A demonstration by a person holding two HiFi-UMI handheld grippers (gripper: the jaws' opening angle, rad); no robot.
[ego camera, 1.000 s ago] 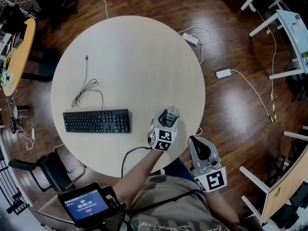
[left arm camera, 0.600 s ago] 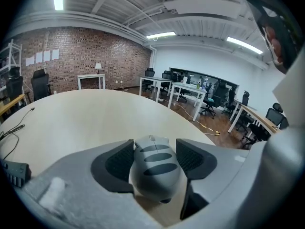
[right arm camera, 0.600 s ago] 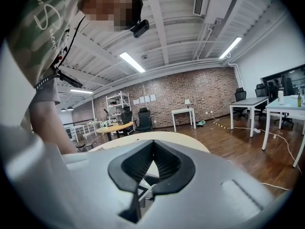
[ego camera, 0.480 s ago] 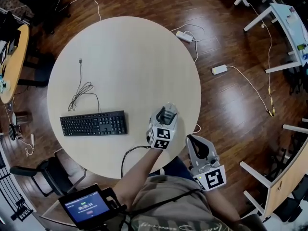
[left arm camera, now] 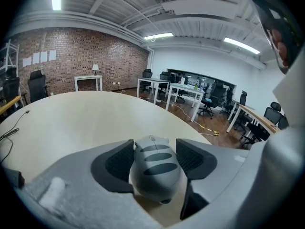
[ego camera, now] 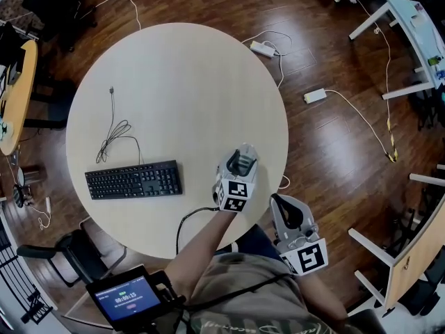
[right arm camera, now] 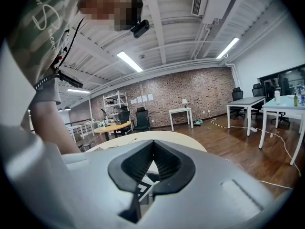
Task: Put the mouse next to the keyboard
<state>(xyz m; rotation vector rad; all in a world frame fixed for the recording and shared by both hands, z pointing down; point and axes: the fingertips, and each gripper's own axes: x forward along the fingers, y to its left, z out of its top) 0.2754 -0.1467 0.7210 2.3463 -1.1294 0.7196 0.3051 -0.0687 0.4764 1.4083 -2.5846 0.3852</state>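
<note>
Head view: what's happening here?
A person holds tongs in each hand. The left tongs are shut on a grey mouse over the near right part of the round table. The black keyboard lies further left, well apart from it. The right tongs are shut and empty, off the table edge.

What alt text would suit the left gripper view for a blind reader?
A grey mouse is held between the left gripper's two dark padded jaws, over a pale round table. Behind: an office with a brick wall, desks and chairs.
</note>
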